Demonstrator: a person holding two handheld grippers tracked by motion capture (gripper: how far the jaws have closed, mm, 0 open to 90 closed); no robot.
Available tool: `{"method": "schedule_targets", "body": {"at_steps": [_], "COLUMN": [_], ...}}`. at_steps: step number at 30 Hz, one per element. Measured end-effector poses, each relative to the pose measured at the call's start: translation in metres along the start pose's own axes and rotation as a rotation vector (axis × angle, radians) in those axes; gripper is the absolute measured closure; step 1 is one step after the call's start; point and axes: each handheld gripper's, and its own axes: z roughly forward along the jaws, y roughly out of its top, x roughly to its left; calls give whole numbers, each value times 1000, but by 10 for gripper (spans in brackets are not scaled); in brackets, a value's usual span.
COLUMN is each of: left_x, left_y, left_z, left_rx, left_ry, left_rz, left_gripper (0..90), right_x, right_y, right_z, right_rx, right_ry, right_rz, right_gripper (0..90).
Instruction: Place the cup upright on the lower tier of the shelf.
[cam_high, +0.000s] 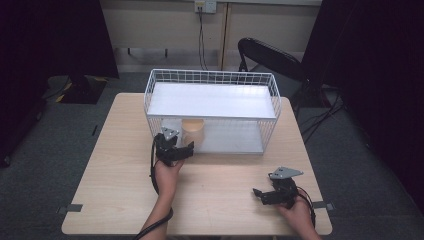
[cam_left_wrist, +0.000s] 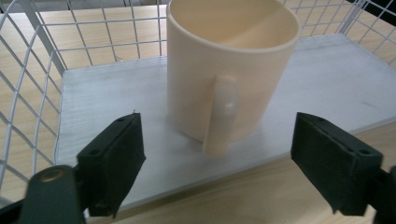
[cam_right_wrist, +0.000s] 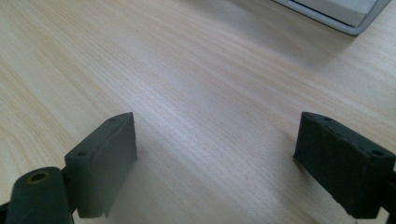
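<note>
I see the cream mug (cam_left_wrist: 232, 70) upright on the wire rack's (cam_high: 210, 79) lower shelf, handle facing my left gripper (cam_left_wrist: 217, 163), jaws spread wide just short of it, not touching. Right gripper (cam_right_wrist: 215, 163) also spread, over bare table (cam_right_wrist: 187, 84), well apart from mug.

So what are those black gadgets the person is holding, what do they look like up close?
Each is a black hand-held gripper: the left gripper and right gripper both carry a grey three-cornered plate on top and trail a black cable. Their two jaws are blocky black pads with small round holes. The forearms are bare, no sleeves.
</note>
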Motion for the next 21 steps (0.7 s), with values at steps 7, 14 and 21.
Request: {"method": "schedule_targets", "body": {"at_steps": [7,14,21], "left_x": [2,6,12], "left_y": [-6,-10,-11], "left_z": [-6,-15,-26], "left_rx": [31,44,50], "left_ry": [-36,-59,-84], "left_rz": [7,30,38], "left_gripper": [152,152,153], "right_x": [0,0,0], "right_y": [0,0,0], "right_z": [0,0,0], "right_rx": [0,0,0], "right_ry": [0,0,0], "right_rz": [0,0,0], "right_gripper": [120,120,120]}}
